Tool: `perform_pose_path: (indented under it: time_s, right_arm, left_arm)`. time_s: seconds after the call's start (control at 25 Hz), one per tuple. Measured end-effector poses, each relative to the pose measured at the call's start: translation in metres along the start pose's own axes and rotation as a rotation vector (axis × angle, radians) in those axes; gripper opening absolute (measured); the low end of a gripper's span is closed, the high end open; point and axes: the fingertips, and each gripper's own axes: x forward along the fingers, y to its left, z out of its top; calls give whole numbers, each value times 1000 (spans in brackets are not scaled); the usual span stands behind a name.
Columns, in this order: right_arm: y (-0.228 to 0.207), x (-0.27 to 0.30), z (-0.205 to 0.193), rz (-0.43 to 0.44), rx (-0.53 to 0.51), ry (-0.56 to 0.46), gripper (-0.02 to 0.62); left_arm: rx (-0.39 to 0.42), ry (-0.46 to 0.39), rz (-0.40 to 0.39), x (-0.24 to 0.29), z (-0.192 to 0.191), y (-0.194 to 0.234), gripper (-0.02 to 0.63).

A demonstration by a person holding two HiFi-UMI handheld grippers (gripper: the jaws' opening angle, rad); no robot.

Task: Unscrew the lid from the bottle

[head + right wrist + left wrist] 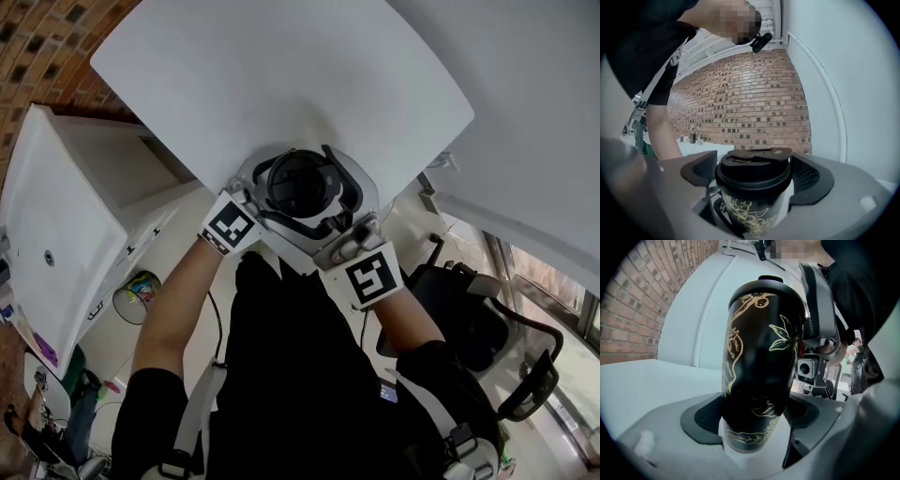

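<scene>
Two hand-held grippers are closed on one object, a black bottle decorated with gold line drawings of flowers. It is held up in the air in front of the person's black shirt, by the near edge of a white table with rounded corners. The left gripper is clamped on the lower body of the bottle, with its dark ribbed pads pressed against opposite sides of the wall. The right gripper is clenched on the black plastic lid, which is seated on the bottle's rim with its flip tab lying flat on top. In the head view the bottle is seen from its lid end, ringed by both sets of jaws. The left gripper's black-and-white marker cube and the right gripper's marker cube are seen on the near side of it. A red brick wall is seen beyond the lid in the right gripper view. A black office chair is seen on the floor at the person's right.
</scene>
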Motion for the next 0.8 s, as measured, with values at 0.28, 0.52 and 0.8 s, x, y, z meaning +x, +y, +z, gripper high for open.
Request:
perform_pose_path:
  time_s: [0.28,0.52,0.8]
  right_arm:
    - [3,0,-3,158,-6,19,448]
    - [7,-6,-8,409,-48,87,454]
    - [12,-8,-11,664,-87,176,454]
  left_arm:
    - [-12,-5,6,0,1,1,393]
    - [13,6,5,1,-1,0,393]
    - [11,4,4,1,-3,0,393]
